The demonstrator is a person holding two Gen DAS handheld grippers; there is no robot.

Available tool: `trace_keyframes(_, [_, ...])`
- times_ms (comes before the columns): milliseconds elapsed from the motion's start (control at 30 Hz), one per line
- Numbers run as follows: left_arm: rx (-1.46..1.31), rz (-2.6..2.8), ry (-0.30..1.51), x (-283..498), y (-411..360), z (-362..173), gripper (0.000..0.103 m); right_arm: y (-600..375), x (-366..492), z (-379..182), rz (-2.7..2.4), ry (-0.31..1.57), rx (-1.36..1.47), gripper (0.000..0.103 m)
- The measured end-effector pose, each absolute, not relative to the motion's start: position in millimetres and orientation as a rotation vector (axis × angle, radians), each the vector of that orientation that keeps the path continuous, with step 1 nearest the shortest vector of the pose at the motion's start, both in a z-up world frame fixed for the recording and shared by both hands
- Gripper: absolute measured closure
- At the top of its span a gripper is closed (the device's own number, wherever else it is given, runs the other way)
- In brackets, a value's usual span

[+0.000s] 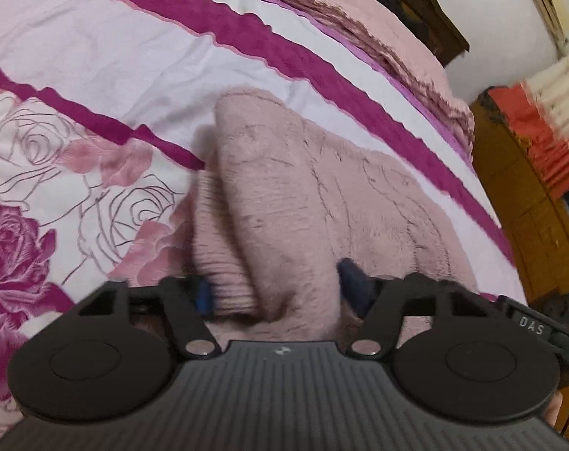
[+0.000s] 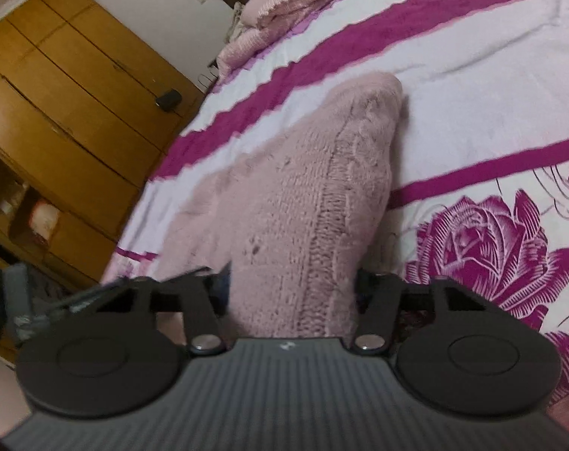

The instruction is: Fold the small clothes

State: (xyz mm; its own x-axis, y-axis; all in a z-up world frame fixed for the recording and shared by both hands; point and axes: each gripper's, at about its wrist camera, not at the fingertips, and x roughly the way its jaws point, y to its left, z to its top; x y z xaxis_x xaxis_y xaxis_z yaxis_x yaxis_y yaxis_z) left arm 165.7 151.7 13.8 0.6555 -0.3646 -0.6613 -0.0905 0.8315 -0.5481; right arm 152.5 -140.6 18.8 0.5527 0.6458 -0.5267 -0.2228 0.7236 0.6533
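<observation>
I had both grippers down on the bed, each one biting into the same pink knitted garment (image 1: 284, 203). Through the left wrist camera, the left gripper (image 1: 277, 293) was clamped on a thick bunched fold of that fuzzy knit, its blue pads (image 1: 205, 295) pressed into the wool on either side. From there the garment ran away to the far right, spread flat across the bedsheet (image 1: 96, 75), while a ribbed cuff or hem sat bunched just left of the fold, close to my near pad.

Through the right wrist camera, the right gripper (image 2: 292, 293) was likewise closed on the pink knitted garment (image 2: 307, 195), and the cloth filled the whole gap between its fingers. A raised ridge of cable stitching ran from the jaws towards the far end, where the knit tapered to a rounded tip resting on the white and magenta stripes of the bedsheet (image 2: 472, 75).

The sheet carried large magenta roses on the near side of both views. A pink blanket (image 2: 284, 3) was heaped at the far end of the bed, and a wooden wardrobe (image 2: 66, 86) stood beyond the bed's left edge. The shots were rather blurred.
</observation>
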Motion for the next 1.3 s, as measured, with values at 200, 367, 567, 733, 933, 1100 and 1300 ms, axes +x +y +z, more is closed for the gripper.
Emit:
trace_keyframes(200, [-0.588, -0.208, 0.814, 143.9, 146.9, 42.5, 0.041, -149.7, 136.5, 50.3, 0.603, 0.817, 0.654, 0.053])
trace_keyframes(367, [-0.591, -0.266, 0.831, 111.3, 130.0, 55.7, 0.042, -165.7, 110.0, 66.2, 0.607, 0.829, 0.660, 0.053])
trace_keyframes(567, [-0.569, -0.328, 0.874, 72.4, 97.2, 60.9, 0.042, -200.7, 73.6, 74.7, 0.571, 0.858, 0.687, 0.053])
trace_keyframes(733, [-0.538, -0.387, 0.906, 39.0, 65.8, 63.8, 0.042, -231.7, 36.9, 74.0, 0.526, 0.888, 0.715, 0.053])
trace_keyframes(933, [-0.372, -0.329, 0.981, 17.9, 33.5, 42.8, 0.042, -255.3, 13.4, 48.1, 0.421, 0.954, 0.679, 0.051])
trace_keyframes(1100, [-0.256, -0.289, 0.972, 8.6, 21.6, 36.2, 0.035, -240.5, 7.5, 28.7, 0.346, 0.949, 0.410, 0.042])
trace_keyframes(1300, [-0.216, -0.294, 0.925, 27.3, 21.1, 55.8, 0.035, -250.0, 5.7, 47.4, 0.346, 0.926, 0.443, 0.040])
